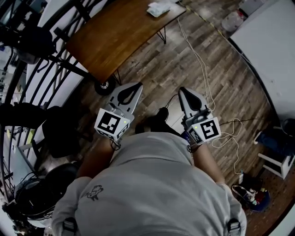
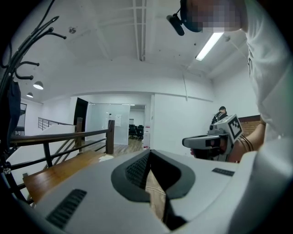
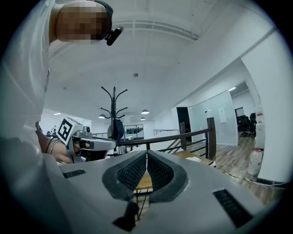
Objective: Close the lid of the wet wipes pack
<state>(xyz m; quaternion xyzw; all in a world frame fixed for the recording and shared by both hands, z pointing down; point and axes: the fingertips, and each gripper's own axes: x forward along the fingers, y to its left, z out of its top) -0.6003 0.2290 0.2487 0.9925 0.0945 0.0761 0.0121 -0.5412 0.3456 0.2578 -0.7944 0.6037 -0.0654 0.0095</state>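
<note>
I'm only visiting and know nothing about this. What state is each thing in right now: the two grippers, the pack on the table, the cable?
left gripper: shut, nothing between its jaws, held in the air.
right gripper: shut, empty, held in the air.
wooden table: standing upright ahead of the person.
wet wipes pack: lying at the table's far end; too small to tell whether its lid is open or closed.
white cable: loose on the floor.
</note>
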